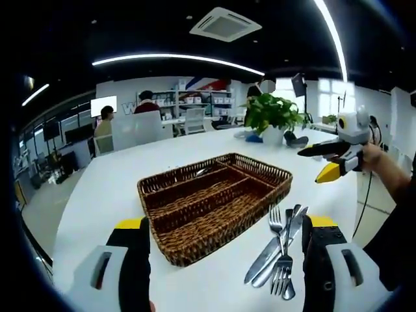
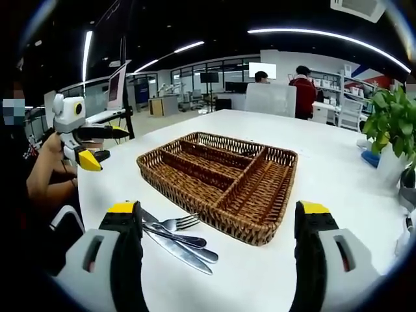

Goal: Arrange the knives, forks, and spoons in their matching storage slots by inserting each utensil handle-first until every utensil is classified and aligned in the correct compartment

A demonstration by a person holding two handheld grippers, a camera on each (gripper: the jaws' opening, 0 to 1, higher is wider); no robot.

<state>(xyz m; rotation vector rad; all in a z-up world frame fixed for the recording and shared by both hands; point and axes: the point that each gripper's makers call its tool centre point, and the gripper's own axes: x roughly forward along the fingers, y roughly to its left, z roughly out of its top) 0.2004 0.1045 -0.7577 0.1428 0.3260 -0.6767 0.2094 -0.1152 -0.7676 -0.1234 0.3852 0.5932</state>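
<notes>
— Jaws of our left gripper (image 1: pixel 221 260) and right gripper (image 2: pixel 218 250) stand wide apart, holding nothing?

— Yes. Just beyond them, we see forks (image 1: pixel 281 257) and knives (image 1: pixel 270 255) piled on the white tabletop (image 1: pixel 117 188), touching the wicker tray (image 1: pixel 214 198), whose compartments are bare.

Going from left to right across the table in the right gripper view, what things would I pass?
Another gripper held in a hand → pile of cutlery → wicker tray → potted plant.
</notes>
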